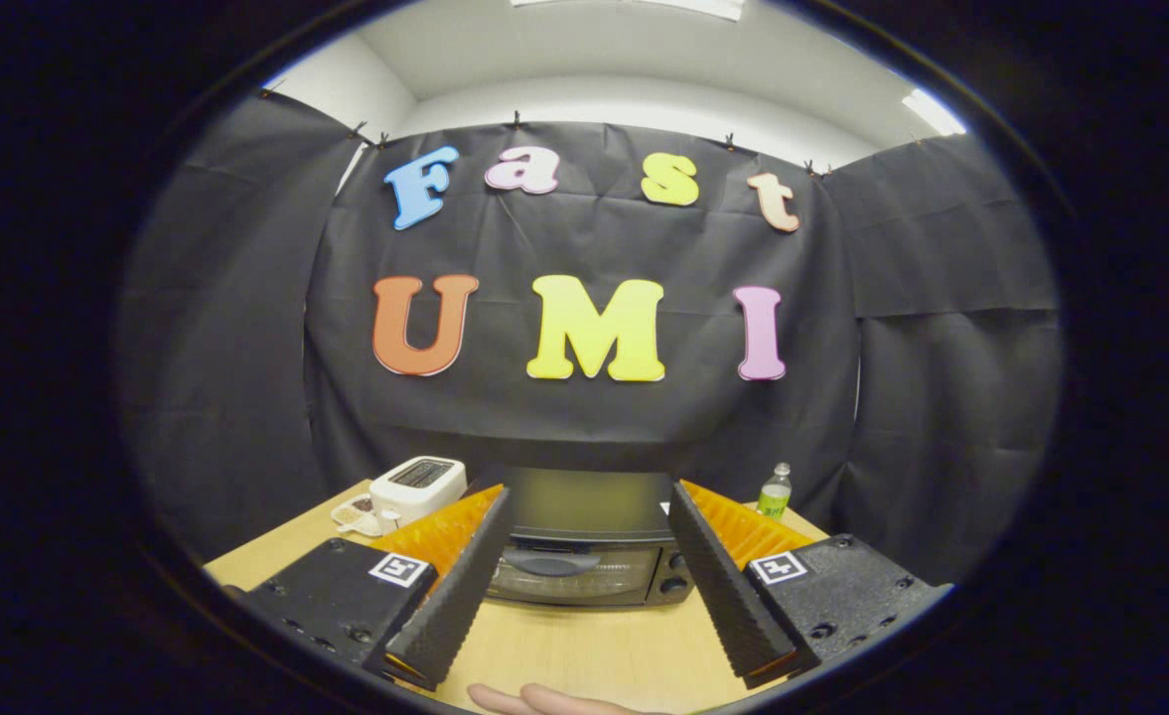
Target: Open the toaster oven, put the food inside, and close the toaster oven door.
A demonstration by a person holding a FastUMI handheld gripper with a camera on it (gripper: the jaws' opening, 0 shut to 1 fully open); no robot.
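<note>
Spread wide and gripping nothing, the claw (584, 596) hangs above a pale wooden tabletop (584, 645), its two ridged fingers (455, 596) angled apart with bare wood open between them; just ahead, at twelve o'clock from the fingertips, stands the black box-shaped toaster oven (584, 541), its glass door shut and its dark curved handle (549, 563) lying across the top of the door; the inner edges of both fingers cross in front of the oven's left and right ends, so its side walls are hidden; two round dark knobs (680, 573) show at the door's right end, partly cut by the right finger; beyond the left finger, at about ten o'clock, a white slot toaster (417, 485) sits near the table's far left edge, with a small pale dish of brownish bits (356, 513) touching or just beside it, contents too small to make out; at about two o'clock, beyond the right finger, a clear plastic bottle with a green label (775, 492) stands upright near the far right corner; the strip of table between the fingertips and the oven door is open; at six o'clock, nearest the camera, a person's fingers (534, 701) rest on the table's near edge, cut off below; the oven's rear is pressed close to the black cloth wall (584, 417).
</note>
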